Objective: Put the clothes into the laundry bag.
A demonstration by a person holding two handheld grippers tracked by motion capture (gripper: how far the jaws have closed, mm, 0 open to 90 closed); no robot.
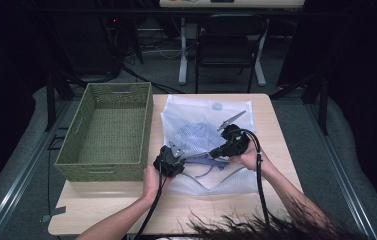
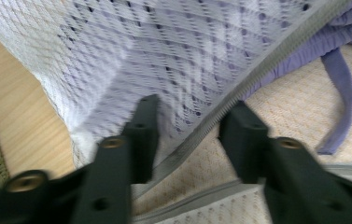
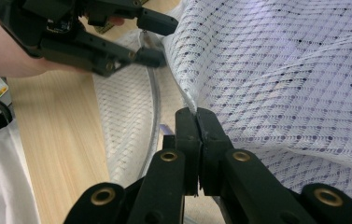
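Mesh laundry bag [image 1: 203, 127], white and limp, lies on the wooden table [image 1: 276, 145] just right of the woven green basket [image 1: 107, 131], which looks empty; it should weigh little, sag and slide wherever it is not pinched, so its stiffer zipper edge [image 2: 239, 91] is probably the surest hold. Inside it sits a soft purple garment [image 1: 196, 134] whose strap [image 2: 341, 93] trails out of the open mouth. Right gripper [image 3: 196, 116] has its jaws closed on a fold of the upper mesh layer, while the left gripper [image 2: 190, 123] stands with jaws apart astride the zipper edge, holding nothing.
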